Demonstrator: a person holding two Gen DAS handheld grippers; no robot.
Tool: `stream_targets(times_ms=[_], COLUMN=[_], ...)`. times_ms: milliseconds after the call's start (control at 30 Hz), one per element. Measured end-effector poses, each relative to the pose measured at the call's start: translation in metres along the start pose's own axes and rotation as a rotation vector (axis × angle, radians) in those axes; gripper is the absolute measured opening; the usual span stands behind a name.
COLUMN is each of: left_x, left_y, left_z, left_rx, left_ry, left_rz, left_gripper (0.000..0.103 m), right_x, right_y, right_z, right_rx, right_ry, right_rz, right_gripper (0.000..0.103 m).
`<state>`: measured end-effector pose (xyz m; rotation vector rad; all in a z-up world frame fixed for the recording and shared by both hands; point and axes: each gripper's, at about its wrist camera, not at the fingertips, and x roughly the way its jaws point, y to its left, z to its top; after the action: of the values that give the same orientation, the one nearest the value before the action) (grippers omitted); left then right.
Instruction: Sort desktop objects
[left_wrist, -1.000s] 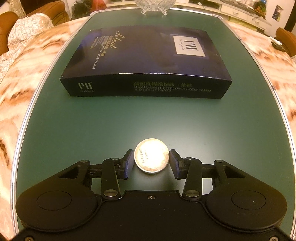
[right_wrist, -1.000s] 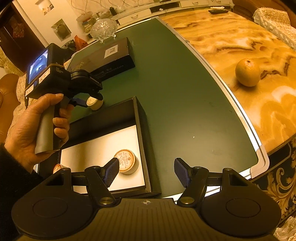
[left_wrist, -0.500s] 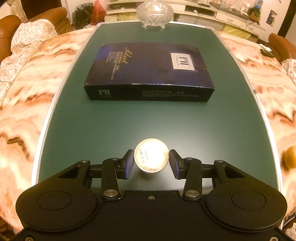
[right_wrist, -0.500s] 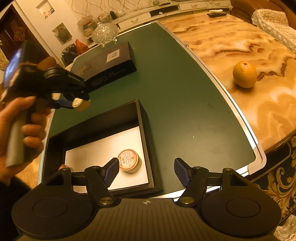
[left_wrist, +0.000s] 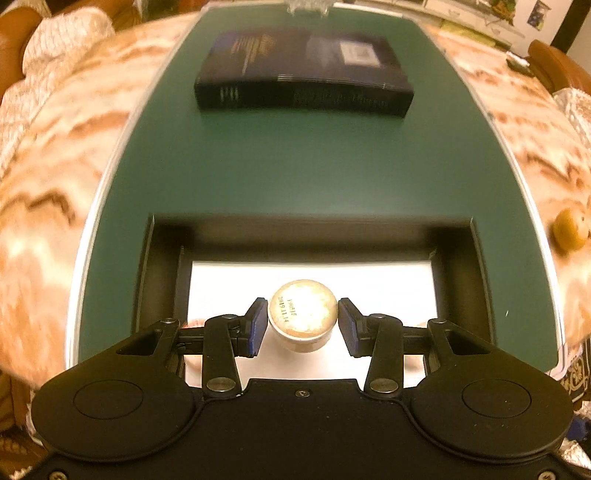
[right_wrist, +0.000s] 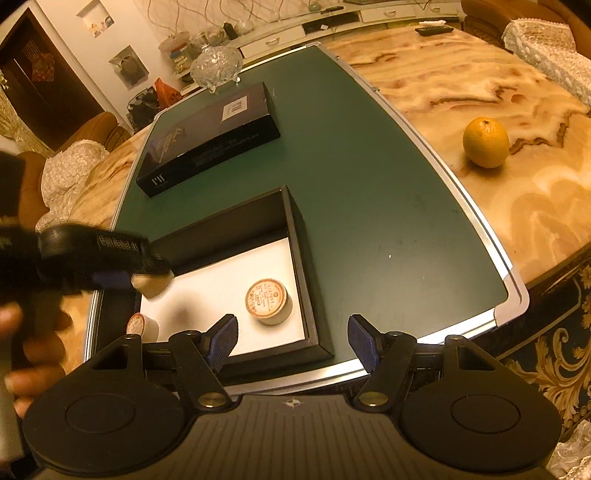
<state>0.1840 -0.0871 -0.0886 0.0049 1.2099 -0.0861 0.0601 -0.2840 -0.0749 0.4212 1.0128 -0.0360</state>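
- Left wrist view: left gripper closed narrow on a small round tin, one pad on each side of it; tin turned with its pale stamped bottom toward the camera, a printed date readable on it; held above the white floor of the open black tray, not resting on that floor as far as can be told; whole picture a little blurred.
- Same view, farther away: dark blue box lying flat on the green mat, well apart from the tray; marble table on both sides of the mat; an orange fruit at the right edge, blurred.
- Right wrist view: right gripper spread wide with nothing between the pads; hovering over the near right corner of the tray; left gripper seen at the left, blurred, with the tin in its tip over the left part of the tray; a person's hand around its handle.
- Same view, inside the tray: a second tin with a brown printed lid standing on the white floor near the right wall; a third tin at the near left, partly hidden by the right gripper.
- Same view, outside the tray: blue box behind the tray on the mat; glass bowl just beyond the box; fruit on the marble, well apart from the mat.
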Motion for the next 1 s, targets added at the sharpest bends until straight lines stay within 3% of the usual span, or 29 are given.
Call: stream_targets(times_ms=[233,1000], left_x=[0.018,0.041], left_y=[-0.007,-0.014], left_z=[-0.016,-0.024], left_rx=[0.001,0.004], left_ry=[0.049,0.051], left_rz=[-0.014,0.001], left_gripper=[0.041,0.041], right_x=[-0.004,0.002], right_y=[0.000,0.003], right_z=[-0.005,-0.007], right_rx=[0.000,-0.009], right_ry=[0.003,0.022], right_rz=[-0.008,-0.027], right_gripper=[0.069,0.069])
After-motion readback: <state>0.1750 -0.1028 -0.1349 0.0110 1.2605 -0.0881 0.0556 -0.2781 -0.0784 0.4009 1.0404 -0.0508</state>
